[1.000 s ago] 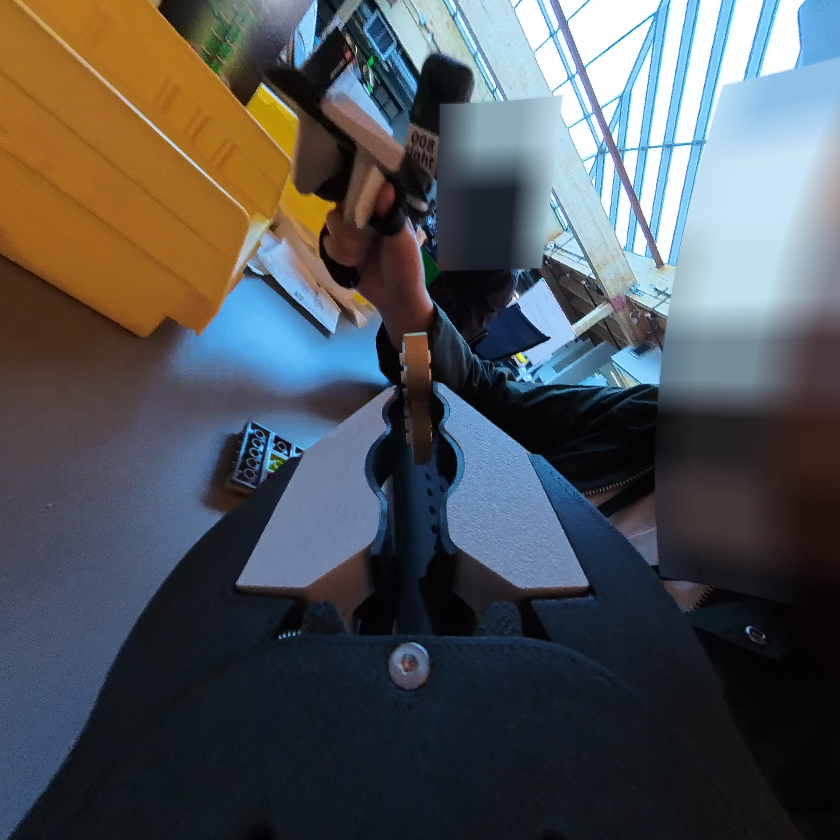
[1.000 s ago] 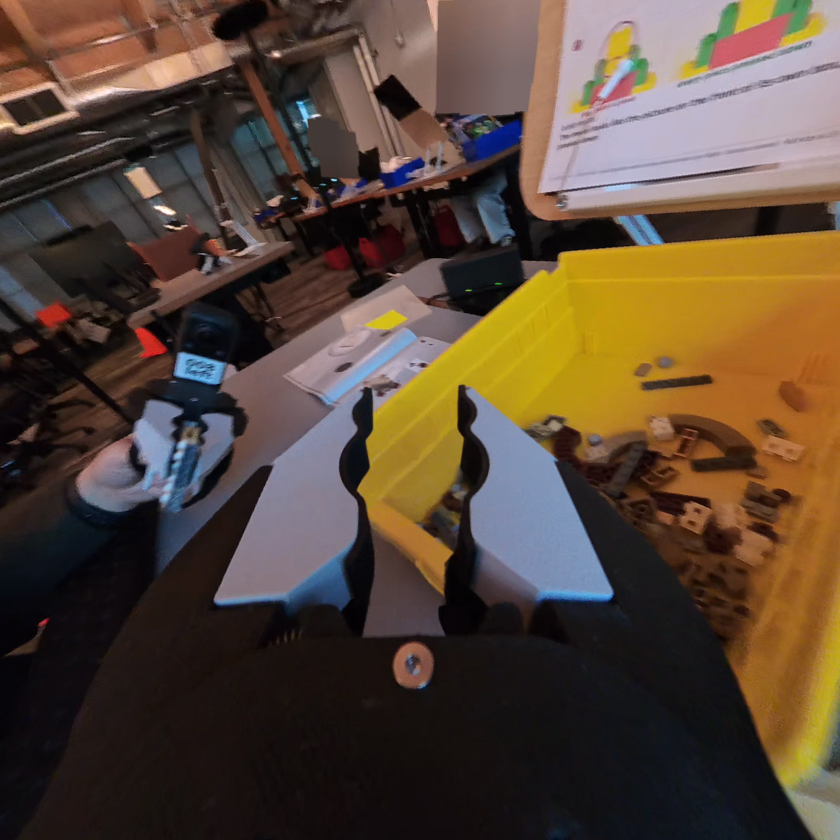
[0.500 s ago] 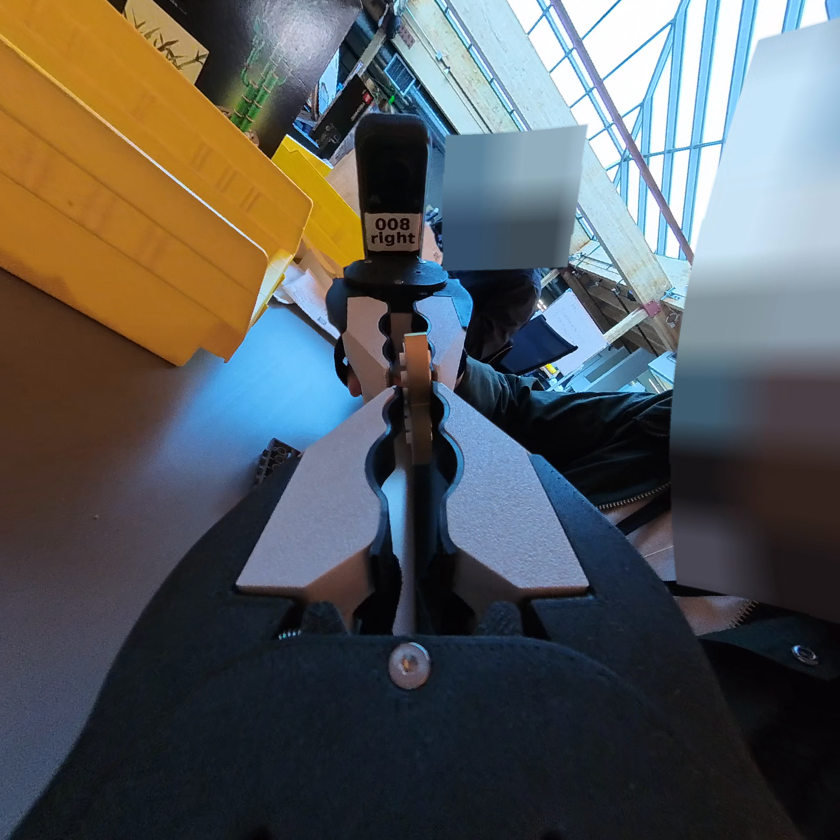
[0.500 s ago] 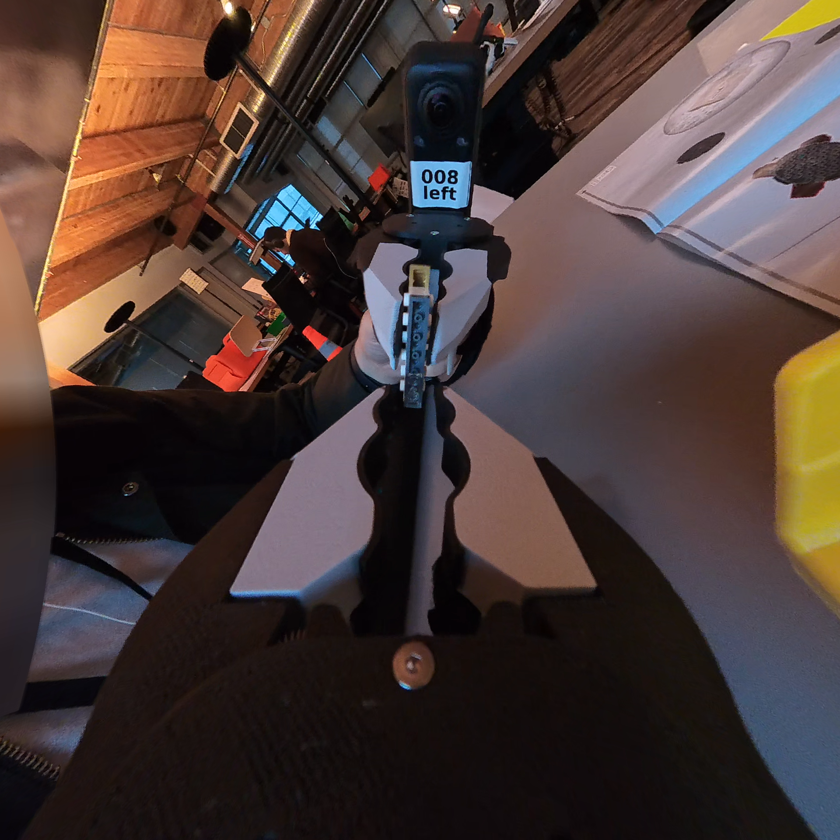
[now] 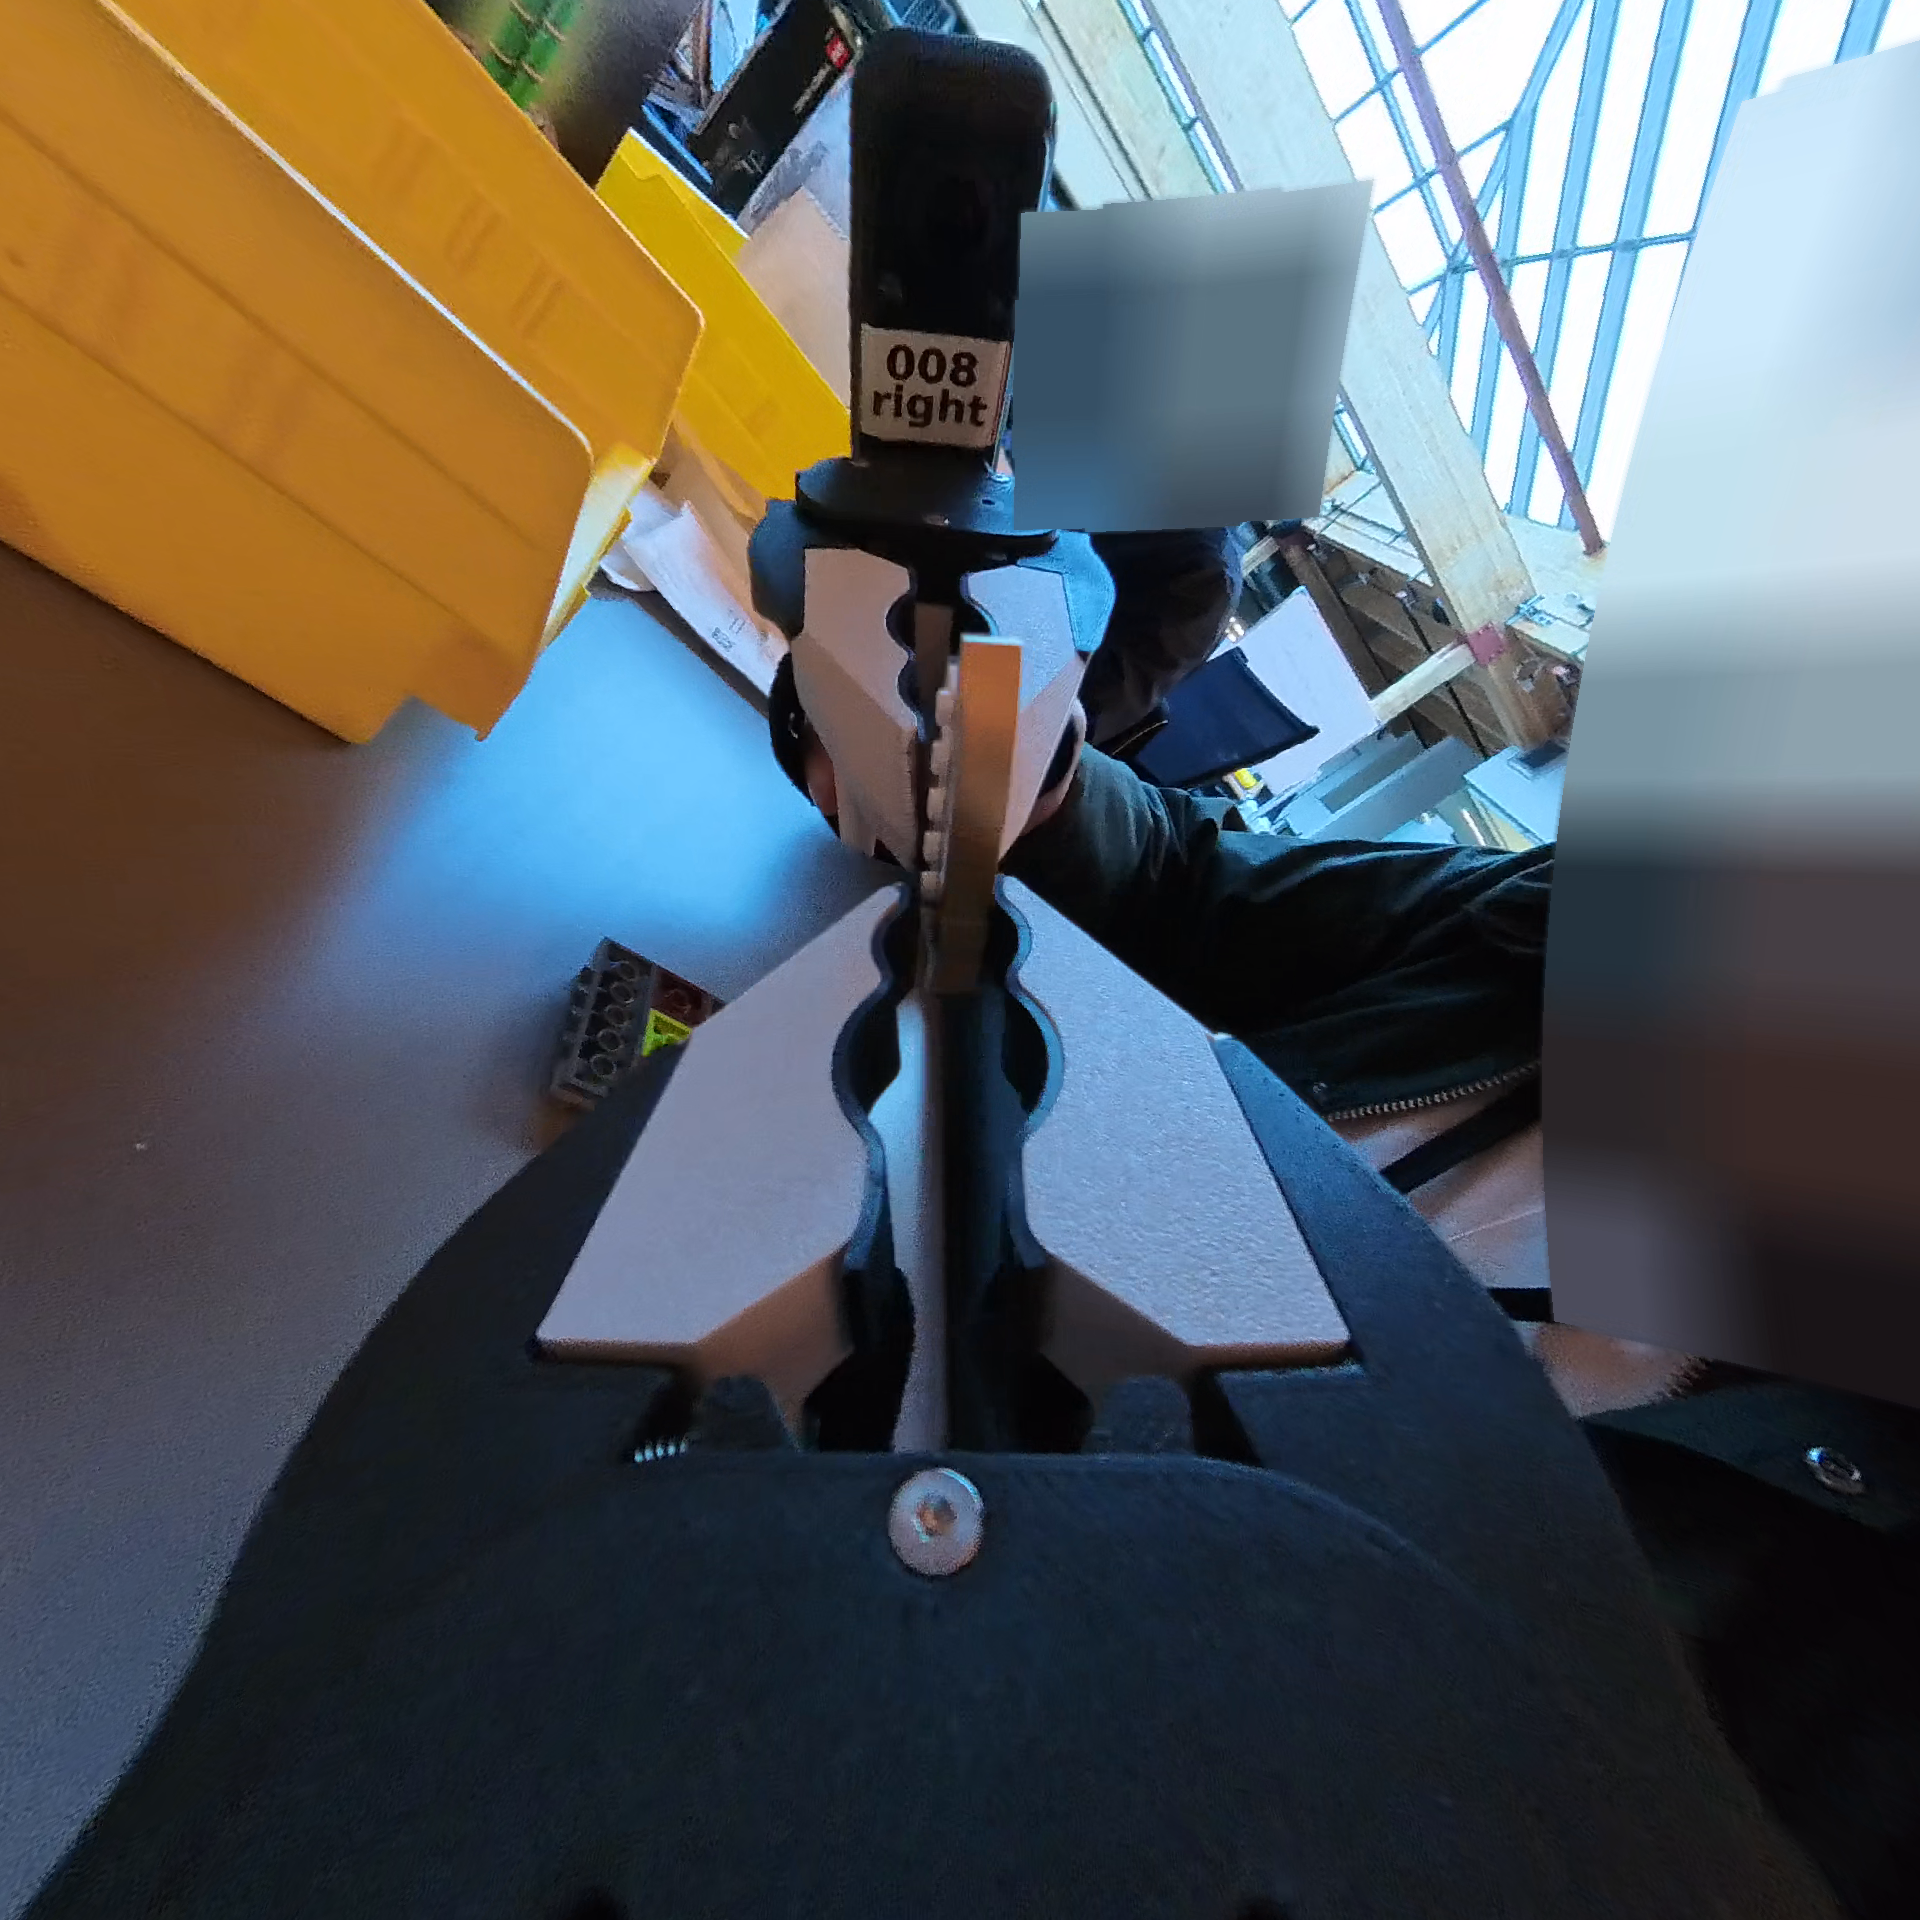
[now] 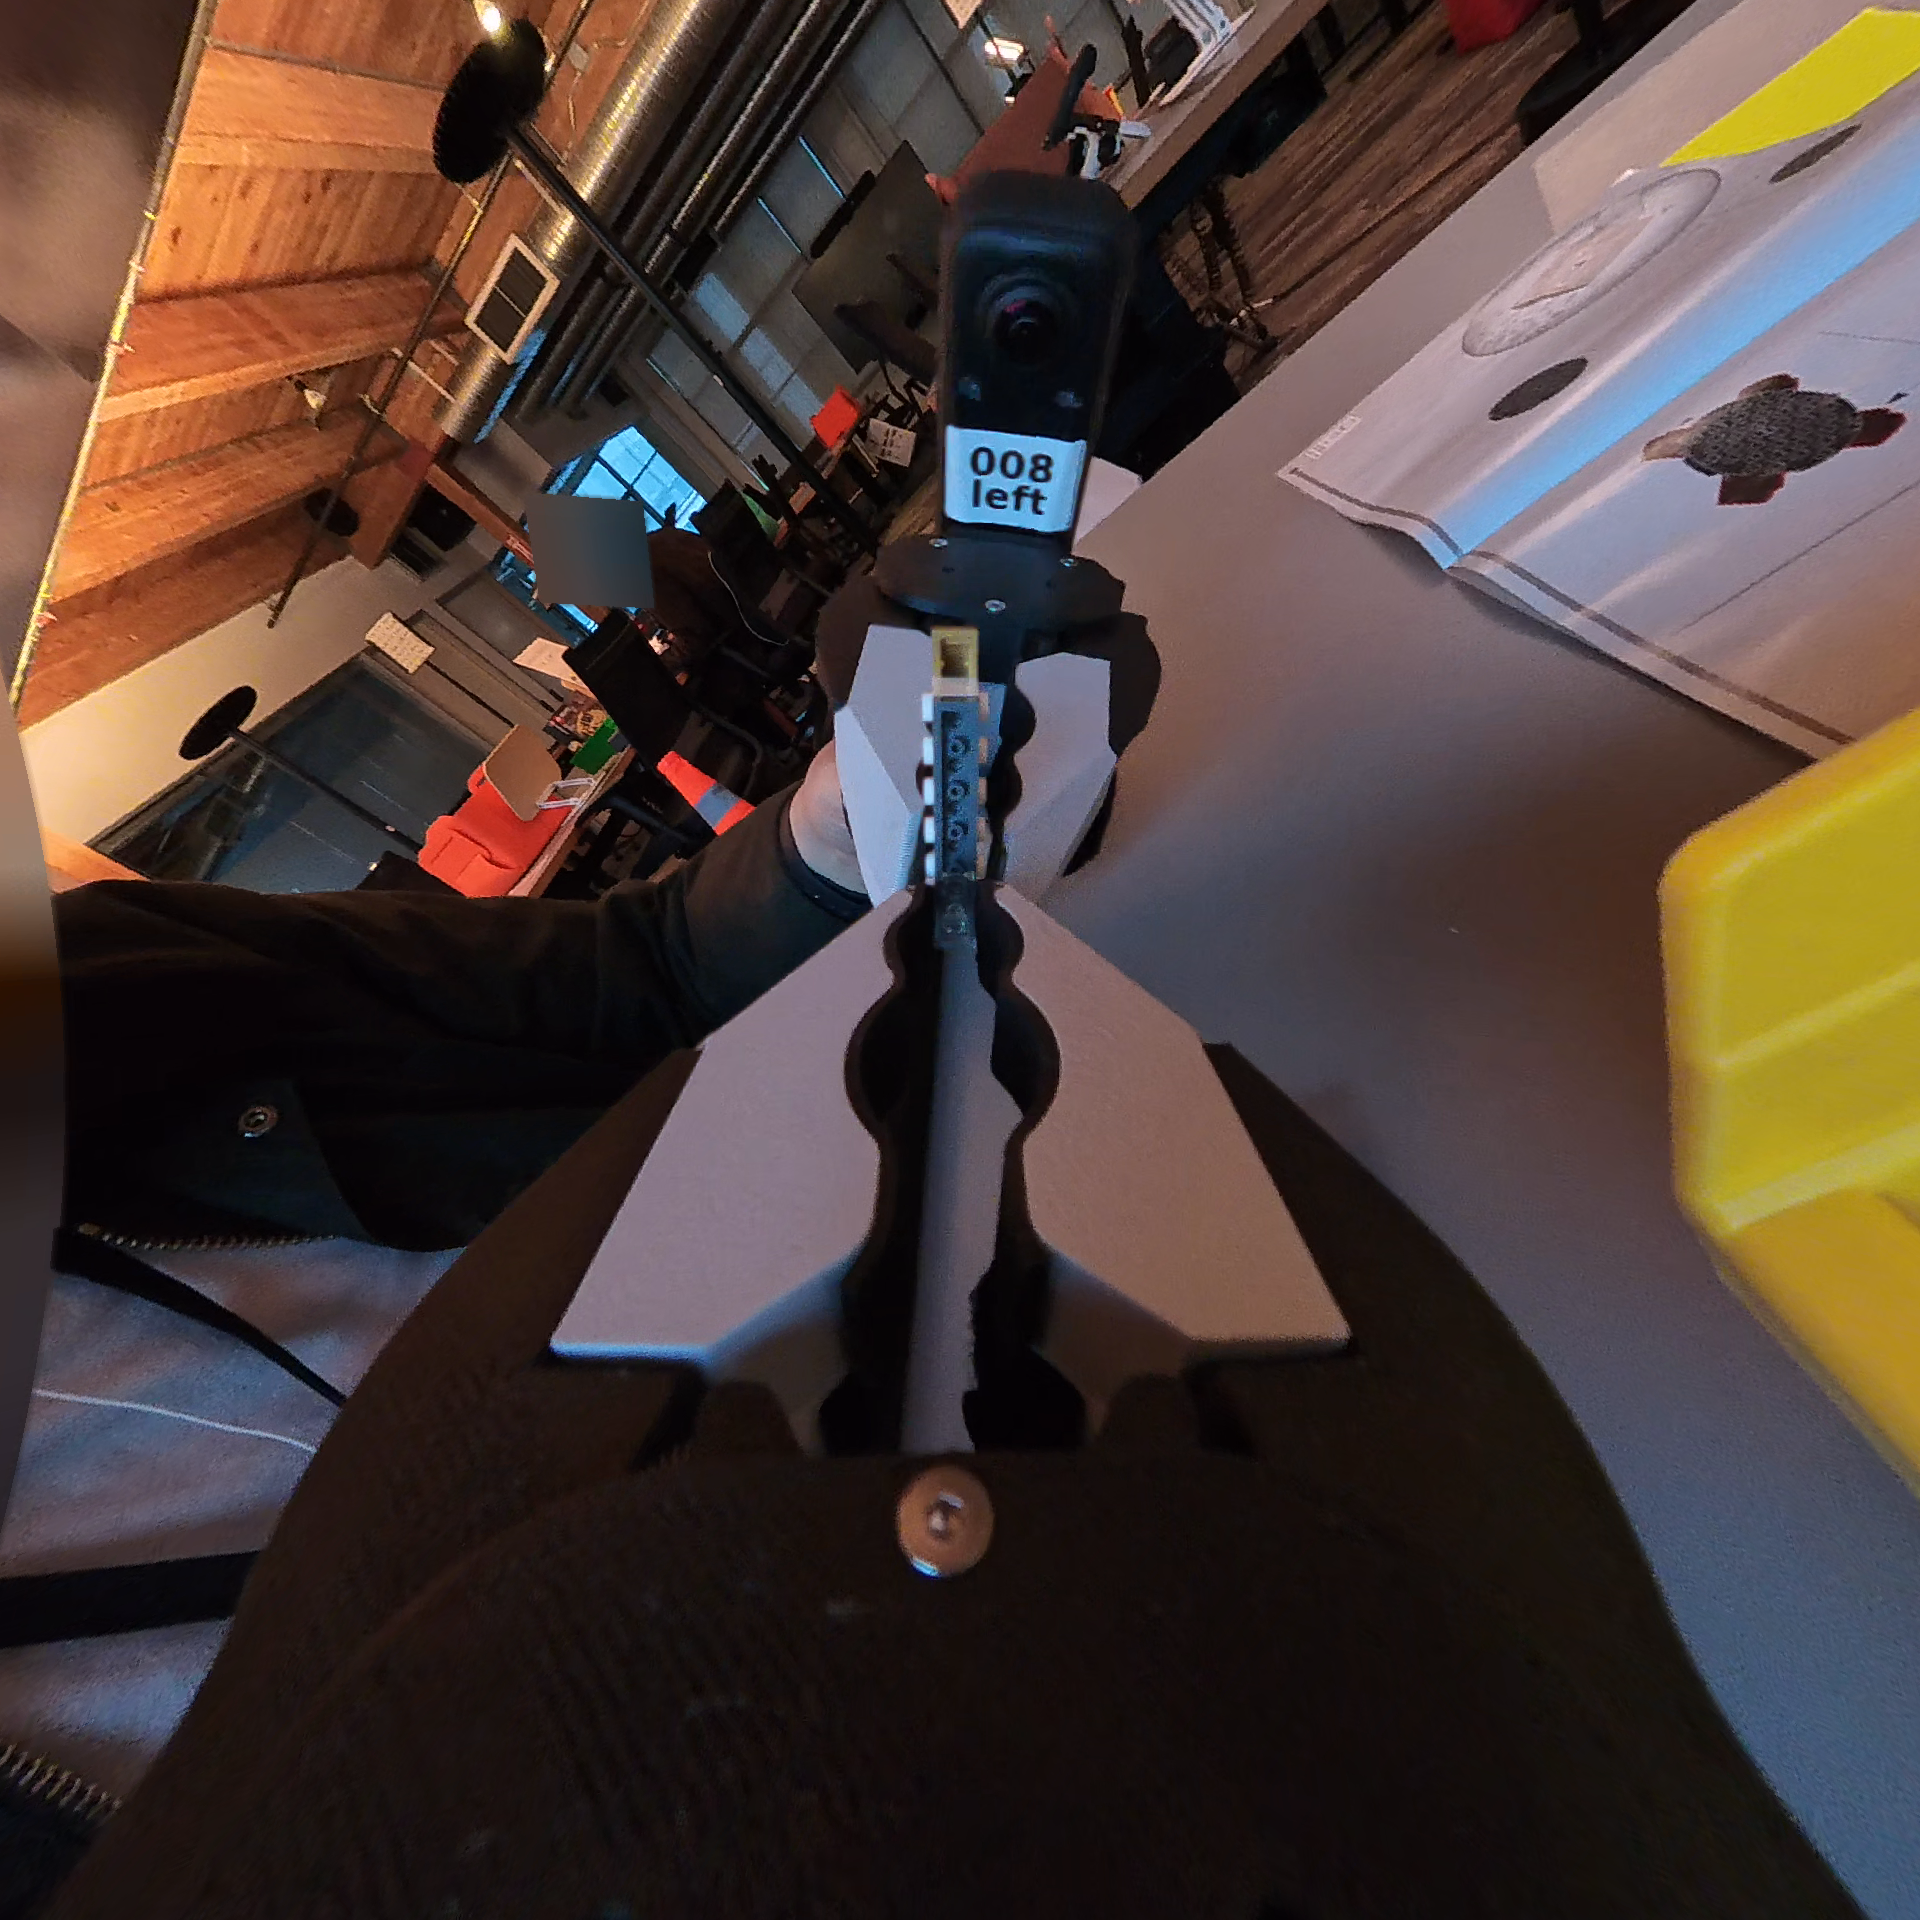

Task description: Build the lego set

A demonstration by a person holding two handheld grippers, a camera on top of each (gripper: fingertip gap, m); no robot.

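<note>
A thin lego plate stack looks tan from one side. In the right wrist view it shows as dark grey with white studs and a small yellowish piece at its far end. My left gripper is shut on one end of it. My right gripper faces the left one tip to tip, with its jaws narrowed onto the other end. Both are held up above the grey table. The right gripper's fingers flank the stack in the left wrist view. The left gripper's fingers flank it in the right wrist view.
A small grey, lime and red lego assembly lies on the table below the grippers. Yellow bins stand to one side, and a bin corner is near my right gripper. Printed sheets lie further off. A person's dark sleeve is close. The tips of both grippers are at nearly the same place.
The right gripper swung away from the yellow bin, narrowed its jaws and came tip to tip with the left gripper. Its tips now reach the plate stack's free end.
</note>
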